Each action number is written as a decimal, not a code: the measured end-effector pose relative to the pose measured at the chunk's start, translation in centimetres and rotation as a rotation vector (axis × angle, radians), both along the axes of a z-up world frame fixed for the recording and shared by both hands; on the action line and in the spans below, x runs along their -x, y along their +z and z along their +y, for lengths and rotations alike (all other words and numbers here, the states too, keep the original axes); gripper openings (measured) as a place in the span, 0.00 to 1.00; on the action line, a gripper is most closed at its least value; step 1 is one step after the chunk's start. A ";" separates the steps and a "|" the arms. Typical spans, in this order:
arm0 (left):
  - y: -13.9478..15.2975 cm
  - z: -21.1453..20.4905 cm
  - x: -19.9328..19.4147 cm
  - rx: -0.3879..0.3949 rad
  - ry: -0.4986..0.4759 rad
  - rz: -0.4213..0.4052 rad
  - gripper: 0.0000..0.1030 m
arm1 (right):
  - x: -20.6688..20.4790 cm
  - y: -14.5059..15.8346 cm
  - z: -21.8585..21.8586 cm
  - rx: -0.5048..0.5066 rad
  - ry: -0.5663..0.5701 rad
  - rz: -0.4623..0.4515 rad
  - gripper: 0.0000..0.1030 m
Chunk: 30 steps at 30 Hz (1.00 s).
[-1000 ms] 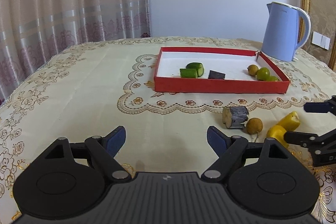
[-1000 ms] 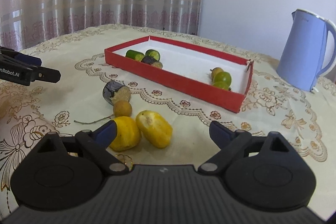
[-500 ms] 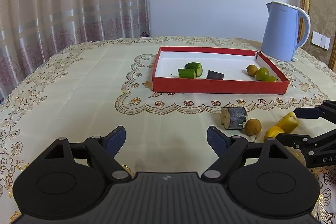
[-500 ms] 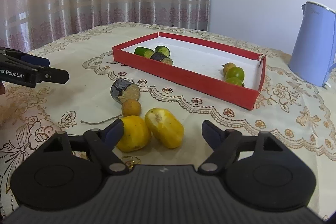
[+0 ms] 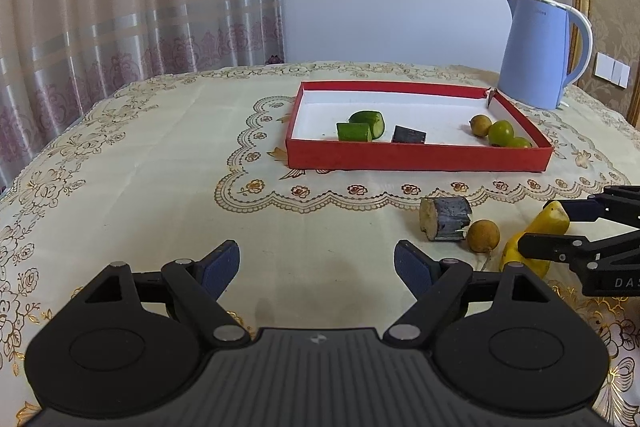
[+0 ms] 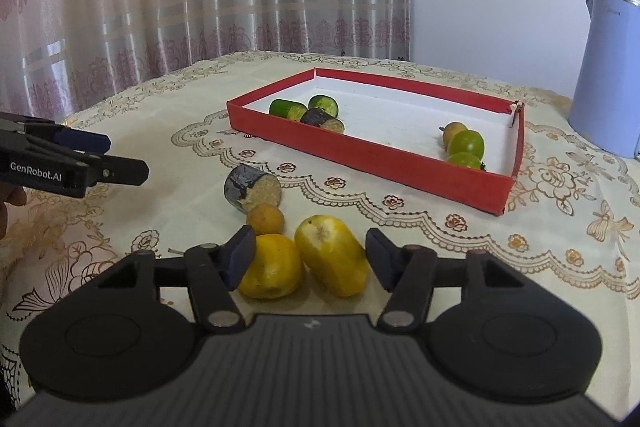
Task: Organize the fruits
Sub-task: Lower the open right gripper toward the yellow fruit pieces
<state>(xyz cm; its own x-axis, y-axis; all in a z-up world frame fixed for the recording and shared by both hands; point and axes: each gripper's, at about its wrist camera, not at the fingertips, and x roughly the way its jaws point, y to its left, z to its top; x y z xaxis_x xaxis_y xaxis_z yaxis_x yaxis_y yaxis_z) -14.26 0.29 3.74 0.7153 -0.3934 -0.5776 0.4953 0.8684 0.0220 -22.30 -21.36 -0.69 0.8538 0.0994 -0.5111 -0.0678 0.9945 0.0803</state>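
A red tray (image 5: pixel 416 158) (image 6: pixel 360 151) on the tablecloth holds green cucumber pieces (image 5: pixel 360 126), a dark piece (image 5: pixel 409 135) and small round fruits (image 5: pixel 500 131). On the cloth in front lie a dark cut chunk (image 6: pixel 252 187), a small brown fruit (image 6: pixel 265 219) and two yellow fruit pieces (image 6: pixel 272 266) (image 6: pixel 333 254). My right gripper (image 6: pixel 311 254) is open, its fingers on either side of both yellow pieces. My left gripper (image 5: pixel 317 263) is open and empty over bare cloth, left of the loose fruit.
A blue electric kettle (image 5: pixel 538 53) (image 6: pixel 606 75) stands behind the tray's right end. Curtains hang beyond the table's far left edge. The left gripper shows in the right wrist view (image 6: pixel 72 163), left of the loose fruit.
My right gripper has moved forward and down and narrowed, so its fingers now flank the two yellow pieces. My left gripper has stayed almost still.
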 end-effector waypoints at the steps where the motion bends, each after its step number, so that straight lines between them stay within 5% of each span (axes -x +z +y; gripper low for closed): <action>1: 0.0 0.0 0.0 -0.001 0.001 0.000 0.82 | 0.1 0.0 -0.1 -0.006 -0.001 -0.002 0.55; 30: -0.2 -0.4 0.4 -0.012 -0.007 0.001 0.82 | 0.3 0.1 -2.0 -0.014 -0.027 0.016 0.47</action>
<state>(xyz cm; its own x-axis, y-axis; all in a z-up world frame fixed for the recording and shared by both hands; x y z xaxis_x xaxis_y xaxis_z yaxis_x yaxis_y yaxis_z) -14.65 -0.09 3.59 0.7118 -0.3916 -0.5831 0.5015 0.8646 0.0317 -22.61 -23.32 -0.63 0.8478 0.0837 -0.5237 -0.0395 0.9947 0.0950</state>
